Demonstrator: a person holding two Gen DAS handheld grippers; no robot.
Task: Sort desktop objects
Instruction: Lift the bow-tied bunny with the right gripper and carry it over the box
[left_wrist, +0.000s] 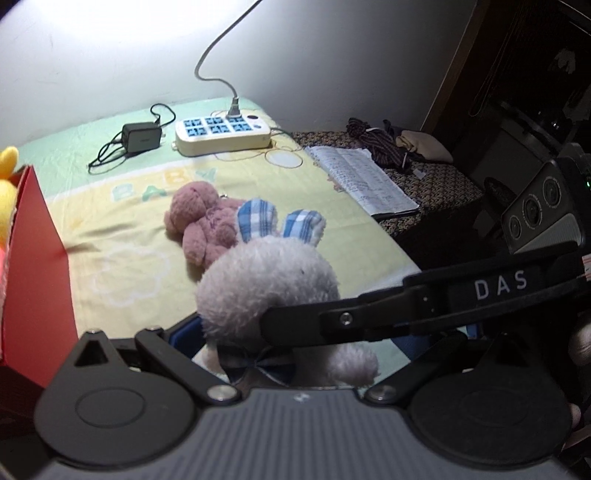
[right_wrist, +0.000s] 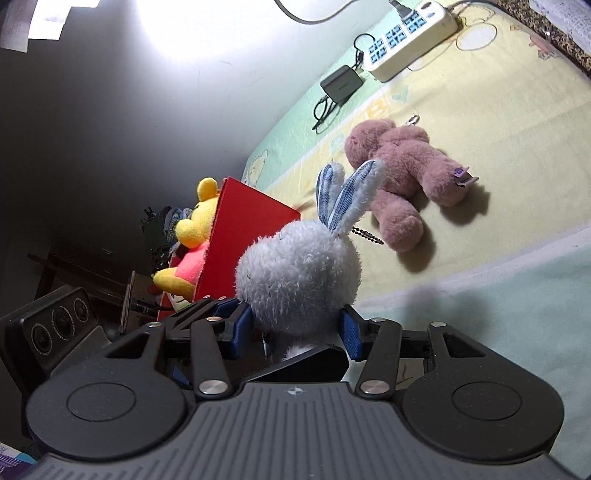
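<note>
Far left in the left wrist view, a red box (left_wrist: 35, 273) stands on the tabletop (left_wrist: 122, 229) with just a sliver of the yellow plush bear (left_wrist: 8, 184) peeking over its rim. The right wrist view gives that bear (right_wrist: 192, 240) away in full: yellow head, pink shirt, sitting in the red box (right_wrist: 243, 240). Centre stage, the white plush rabbit (left_wrist: 266, 280) with blue checked ears sits close to both cameras. The right gripper (right_wrist: 291, 332) has its blue pads (right_wrist: 352, 338) pressed on either side below the rabbit's (right_wrist: 299, 273) head, jaws closed in on it. In the left view that same right gripper (left_wrist: 295, 325) reaches in as a black arm across the rabbit's neck. The left gripper's (left_wrist: 295, 343) own jaws stand wide, blue pads (left_wrist: 184, 332) apart on either side of the toy; whether they touch it I cannot tell. Just beyond lies the pink plush bear (left_wrist: 201, 225), face down. Farther back, a black charger (left_wrist: 142, 137) and white power strip (left_wrist: 223, 134). To the right, only the left view shows an open notebook (left_wrist: 364, 181).
</note>
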